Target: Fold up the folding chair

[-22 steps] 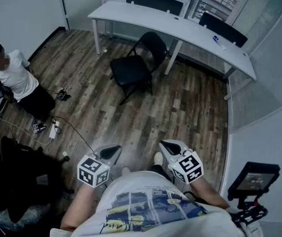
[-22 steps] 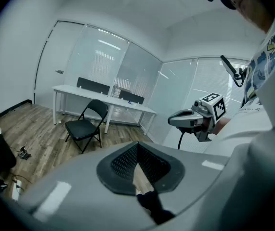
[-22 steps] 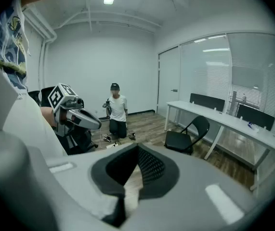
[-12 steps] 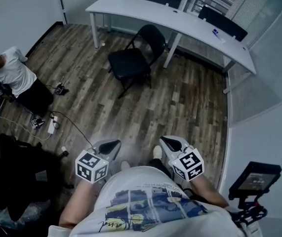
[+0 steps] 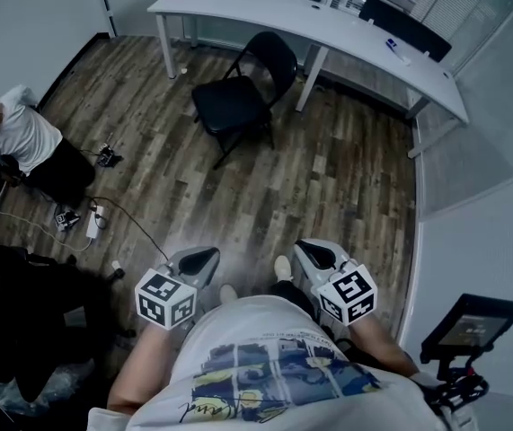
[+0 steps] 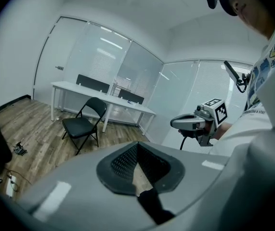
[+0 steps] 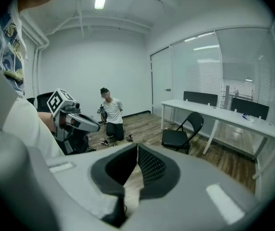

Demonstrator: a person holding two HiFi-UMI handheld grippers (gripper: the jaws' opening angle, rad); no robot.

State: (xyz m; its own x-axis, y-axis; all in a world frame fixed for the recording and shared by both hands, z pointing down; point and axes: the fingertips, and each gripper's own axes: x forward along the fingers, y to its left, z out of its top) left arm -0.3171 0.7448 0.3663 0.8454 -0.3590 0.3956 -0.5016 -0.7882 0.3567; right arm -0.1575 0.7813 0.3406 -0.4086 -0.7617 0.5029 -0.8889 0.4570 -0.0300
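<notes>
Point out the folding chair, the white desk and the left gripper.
folding chair (image 5: 229, 106), head view, on its seat.
white desk (image 5: 265, 14), head view, on its bare top.
left gripper (image 5: 204, 257), head view, between its fingertips.

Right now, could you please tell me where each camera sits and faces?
Head view: on the person's head, steeply down at the folding chair; shows shirt, left hand-held gripper and right hand-held gripper.
Left gripper view: on the left hand-held gripper, facing that chair; shows its shut jaws.
Right gripper view: likewise on the right one, jaws shut.
Both gripper views share the chair.
</notes>
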